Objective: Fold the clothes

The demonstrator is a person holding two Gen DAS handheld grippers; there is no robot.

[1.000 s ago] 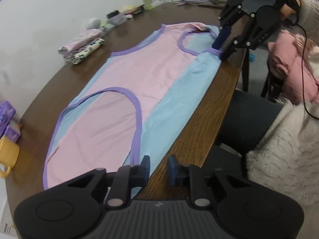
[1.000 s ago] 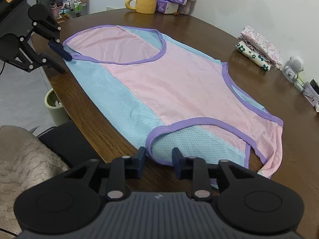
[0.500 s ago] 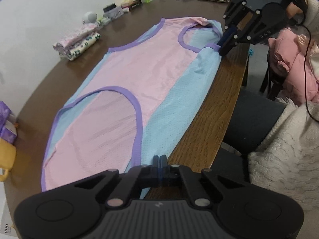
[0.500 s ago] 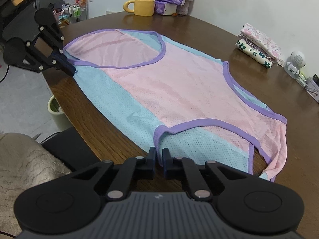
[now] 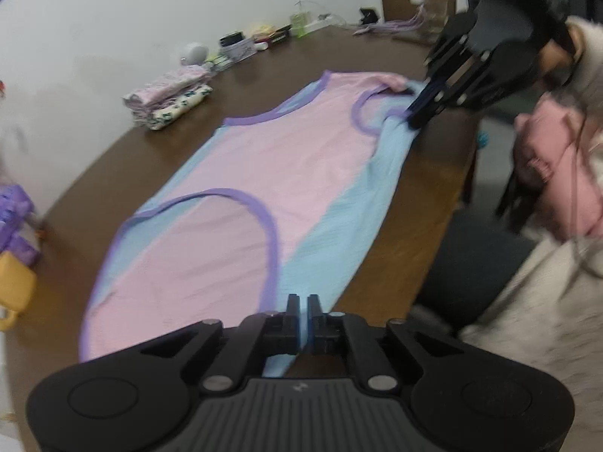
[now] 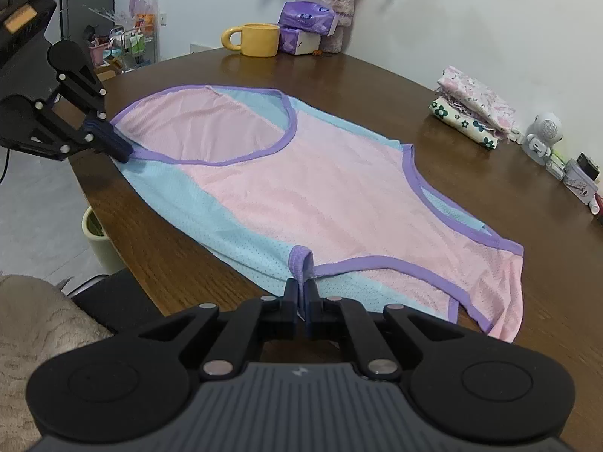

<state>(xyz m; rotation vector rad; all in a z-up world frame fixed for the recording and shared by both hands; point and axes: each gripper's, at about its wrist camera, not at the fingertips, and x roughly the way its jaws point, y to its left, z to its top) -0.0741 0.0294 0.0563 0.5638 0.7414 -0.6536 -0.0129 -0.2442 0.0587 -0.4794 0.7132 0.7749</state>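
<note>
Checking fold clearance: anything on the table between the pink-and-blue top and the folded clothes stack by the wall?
Nothing. In the right wrist view, only bare table separates the top from the folded stack. The left wrist view agrees.

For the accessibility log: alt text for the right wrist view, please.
The right gripper is shut on the purple-trimmed near edge of a pink and blue top spread flat on a brown table, while the left gripper pinches its far corner. A yellow mug stands beyond.

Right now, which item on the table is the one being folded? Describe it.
On the brown wooden table, it is the big flat garment along the near edge. Unlike the small folded floral stack by the wall, it is pink and blue mesh with purple trim.
</note>
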